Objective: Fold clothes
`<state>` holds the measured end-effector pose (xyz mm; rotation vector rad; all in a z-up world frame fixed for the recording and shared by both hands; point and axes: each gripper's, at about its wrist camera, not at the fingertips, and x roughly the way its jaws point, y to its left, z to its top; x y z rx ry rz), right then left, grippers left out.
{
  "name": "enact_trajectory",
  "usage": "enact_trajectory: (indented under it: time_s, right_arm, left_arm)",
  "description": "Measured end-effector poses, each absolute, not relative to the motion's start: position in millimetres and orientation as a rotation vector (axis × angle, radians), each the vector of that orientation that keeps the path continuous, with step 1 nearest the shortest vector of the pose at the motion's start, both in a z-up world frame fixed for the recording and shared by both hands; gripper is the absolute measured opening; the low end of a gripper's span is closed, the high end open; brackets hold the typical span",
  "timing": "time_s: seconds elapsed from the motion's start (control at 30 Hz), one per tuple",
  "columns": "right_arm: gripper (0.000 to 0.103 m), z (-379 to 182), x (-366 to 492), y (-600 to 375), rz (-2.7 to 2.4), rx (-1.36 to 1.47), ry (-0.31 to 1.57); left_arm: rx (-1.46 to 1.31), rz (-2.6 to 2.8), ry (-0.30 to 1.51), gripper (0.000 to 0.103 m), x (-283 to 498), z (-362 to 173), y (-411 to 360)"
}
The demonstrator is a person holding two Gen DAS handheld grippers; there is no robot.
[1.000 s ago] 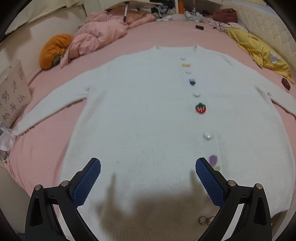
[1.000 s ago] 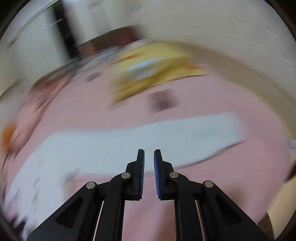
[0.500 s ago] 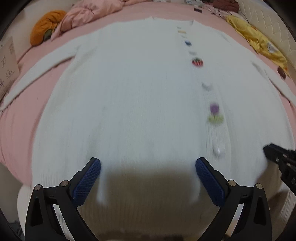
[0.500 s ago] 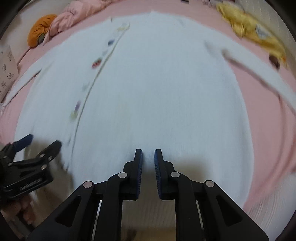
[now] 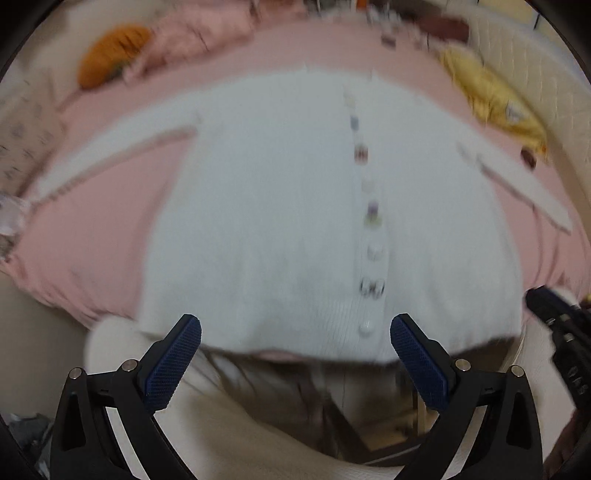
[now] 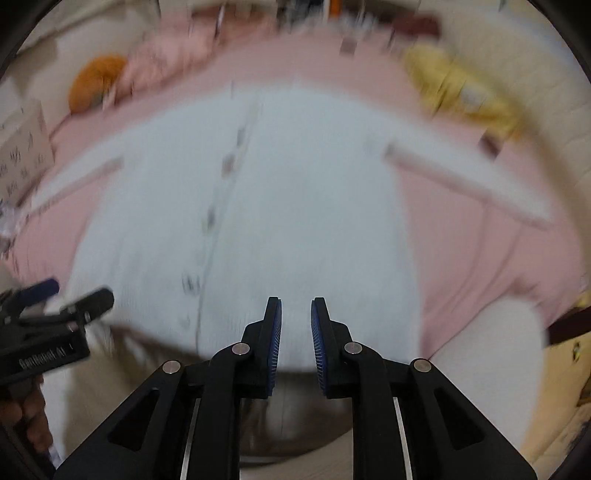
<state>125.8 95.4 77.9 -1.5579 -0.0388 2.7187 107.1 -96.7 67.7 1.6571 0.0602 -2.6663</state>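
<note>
L gripper (image 5: 295,332) is held spread wide, nothing between the pads, poised above the hem of the cardigan (image 5: 280,206). R gripper (image 6: 296,332) is seen with a narrow gap, jaws opening, no cloth pinched. The cardigan is laid flat and front up on the bed (image 5: 92,229), its hem at the near edge, button row (image 5: 371,214) running away from the grippers, sleeves spread to both sides.

Step judged: hem corners to be taken, or a sleeve brought in first. For a clean fold, the R gripper is best opened further before descent; both layers should be pinched at the ribbed hem, near the side seams, w/ even height kept on both sides so the placket stays straight.

Edges & room: hem lies right at the bed edge, so little margin is left near the person. Ample pink sheet is free on both flanks under the sleeves. Far end is crowded: orange cushion (image 5: 110,51), yellow cloth (image 5: 491,99), pink bedding (image 5: 199,33). Frames are blurred; fine detail can't be told.
</note>
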Motion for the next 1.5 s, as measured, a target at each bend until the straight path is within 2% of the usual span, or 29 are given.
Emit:
enact_trajectory:
  time_s: [0.17,0.37,0.5,1.07,1.3,1.5]
  right_arm:
    - [0.018,98.2,128.7,80.3,2.788,-1.399,-0.045]
    - [0.018,93.7,139.6,72.5,2.767,-1.423,-0.042]
    - [0.018,95.5,142.1,85.4,2.765,-1.426,-0.019]
    - [0.018,88.4,137.6,95.8,2.774,-1.461,0.017]
    - [0.018,79.7,130.4,101.3,2.790,-1.514,0.107]
    - [0.018,65.8,117.8,104.2,2.817,-1.590,0.185]
  left_arm:
    - [1.440,-2.734,-0.022,0.103,134.0,88.0,-88.3]
    - [1.610,-2.684,-0.017,0.103,141.5,55.8,-77.9]
    - [1.559,-2.706,-0.066,0.103,141.9,62.5,-69.6]
    - [1.546,-2.688,-0.053,0.103,134.2,63.6,-72.4]
    - [1.549,-2.666,0.062,0.103,121.6,58.2,-89.8]
    - [1.511,-2.626,0.062,0.103,107.9,50.6,-108.7]
